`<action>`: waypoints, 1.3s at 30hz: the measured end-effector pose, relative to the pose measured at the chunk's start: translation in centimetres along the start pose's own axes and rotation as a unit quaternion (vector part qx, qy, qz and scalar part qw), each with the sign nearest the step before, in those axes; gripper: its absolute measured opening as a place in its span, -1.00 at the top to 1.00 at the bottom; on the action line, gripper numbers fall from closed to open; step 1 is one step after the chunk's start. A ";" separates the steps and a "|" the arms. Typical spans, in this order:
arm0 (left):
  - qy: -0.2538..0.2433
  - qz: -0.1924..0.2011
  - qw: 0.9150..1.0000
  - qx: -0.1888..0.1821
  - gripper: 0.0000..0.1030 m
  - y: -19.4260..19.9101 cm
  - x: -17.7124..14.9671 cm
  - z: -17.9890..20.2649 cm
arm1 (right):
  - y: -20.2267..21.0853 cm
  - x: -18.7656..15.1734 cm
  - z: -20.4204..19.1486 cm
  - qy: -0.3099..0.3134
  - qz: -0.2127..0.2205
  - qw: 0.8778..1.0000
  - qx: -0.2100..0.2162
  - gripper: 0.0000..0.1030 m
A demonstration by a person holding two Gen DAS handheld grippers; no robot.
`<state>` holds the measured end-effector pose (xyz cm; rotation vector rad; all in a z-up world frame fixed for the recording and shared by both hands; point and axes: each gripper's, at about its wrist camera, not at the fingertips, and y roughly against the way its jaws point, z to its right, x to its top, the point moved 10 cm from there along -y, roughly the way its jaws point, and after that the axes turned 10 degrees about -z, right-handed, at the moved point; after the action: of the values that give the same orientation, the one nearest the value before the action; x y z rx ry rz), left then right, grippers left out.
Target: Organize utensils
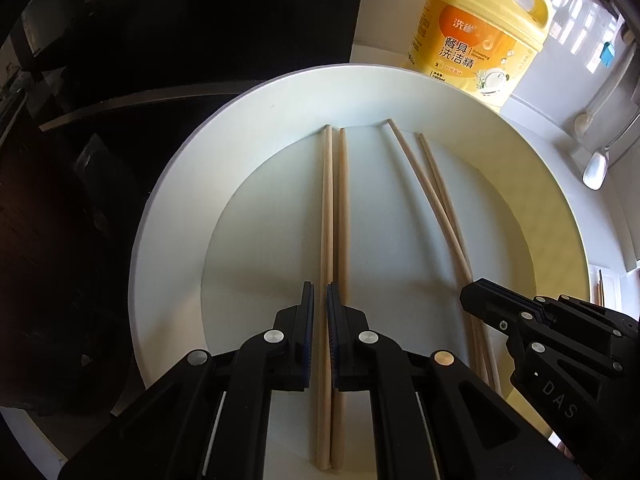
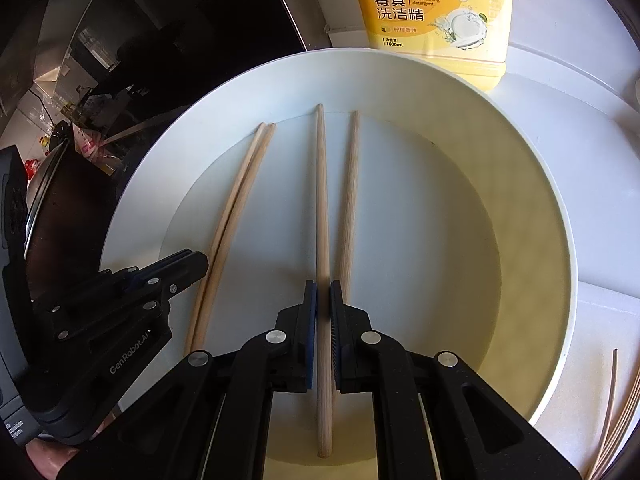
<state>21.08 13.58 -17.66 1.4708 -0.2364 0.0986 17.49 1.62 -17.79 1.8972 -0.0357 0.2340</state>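
A large white plate [image 1: 180, 184] holds two pairs of wooden chopsticks. My left gripper [image 1: 320, 292] is shut on one chopstick [image 1: 327, 208] of the left pair; its mate [image 1: 343, 208] lies just right of the fingers. My right gripper [image 2: 323, 290] is shut on one chopstick [image 2: 322, 200] of the right pair; its mate [image 2: 350, 200] lies beside it. In the left wrist view the right gripper [image 1: 476, 292] sits over the right pair [image 1: 432, 200]. In the right wrist view the left gripper [image 2: 196, 260] sits by the left pair [image 2: 236, 208] on the plate [image 2: 532, 216].
A yellow dish detergent jug [image 1: 480, 28] stands behind the plate, also in the right wrist view [image 2: 432, 12]. White spoons [image 1: 596, 164] hang at the far right. More chopsticks [image 2: 612, 420] lie on the white counter right of the plate. A dark sink area [image 1: 120, 60] is to the left.
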 end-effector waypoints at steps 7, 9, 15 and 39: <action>0.005 0.001 1.000 0.007 0.66 0.2 -0.2 -0.5 | 0.6 0.0 0.4 -0.006 0.005 1.000 -0.002 0.85; 0.007 0.006 1.000 0.008 0.40 0.6 -0.3 -0.6 | 1.1 0.0 0.7 -0.011 0.009 1.000 -0.004 0.83; 0.007 0.028 0.999 0.022 -0.12 2.3 0.2 -0.8 | 2.9 0.0 1.7 -0.019 0.032 0.999 -0.010 0.60; -0.005 0.066 0.997 0.033 -0.77 7.6 -0.9 -1.2 | 9.1 -3.1 1.0 -0.023 0.097 0.994 -0.043 -0.08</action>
<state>18.69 15.63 -10.54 1.5199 -0.3405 0.2078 13.29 -2.62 -10.21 1.8148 -0.2584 0.3145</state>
